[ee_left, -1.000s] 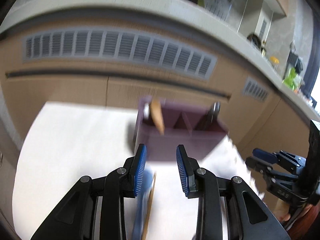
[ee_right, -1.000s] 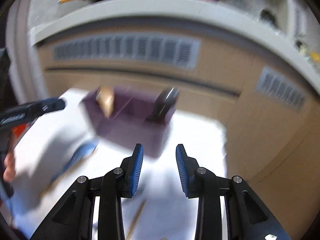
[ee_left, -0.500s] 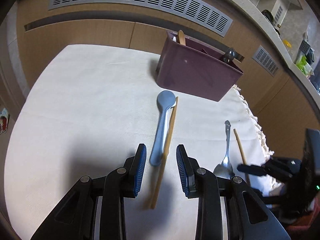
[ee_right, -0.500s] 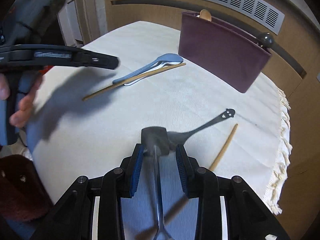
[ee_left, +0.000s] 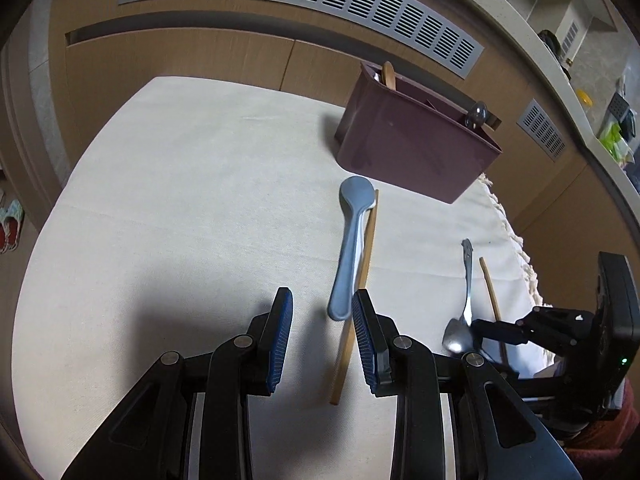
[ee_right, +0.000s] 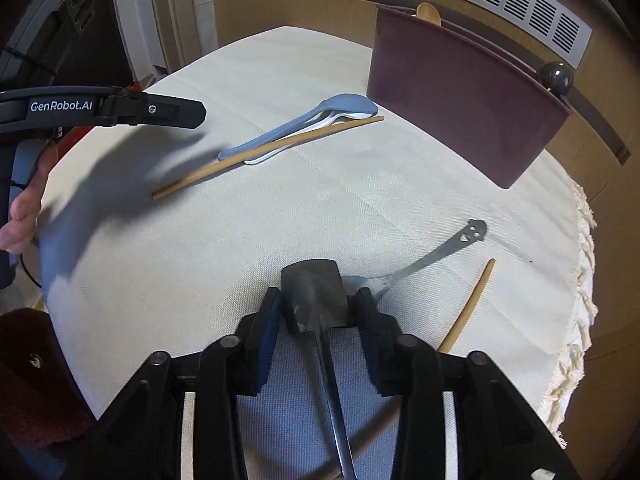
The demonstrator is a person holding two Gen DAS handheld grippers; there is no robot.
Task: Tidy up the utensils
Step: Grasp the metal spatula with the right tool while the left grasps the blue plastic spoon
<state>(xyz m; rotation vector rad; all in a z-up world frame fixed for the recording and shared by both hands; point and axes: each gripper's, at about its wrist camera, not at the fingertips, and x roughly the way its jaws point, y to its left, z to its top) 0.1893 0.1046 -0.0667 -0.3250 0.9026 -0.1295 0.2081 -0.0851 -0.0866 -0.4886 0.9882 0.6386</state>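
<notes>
In the right wrist view the right gripper (ee_right: 316, 308) stands at the lower centre of the frame, and its blue pads touch both sides of a dark spatula head (ee_right: 314, 296); the thin handle runs down between the fingers. Behind the spatula lies a metal spoon (ee_right: 440, 252) with a smiling face on its handle end, and to the right a single wooden chopstick (ee_right: 468, 308).

In the left wrist view the left gripper (ee_left: 322, 336) is open with nothing between its pads. Just beyond its right finger are a blue-grey spoon (ee_left: 352, 240) and a long chopstick (ee_left: 358, 296), side by side. The maroon utensil holder (ee_left: 416, 148) is at the upper right, on the cream tablecloth (ee_left: 180, 200).
</notes>
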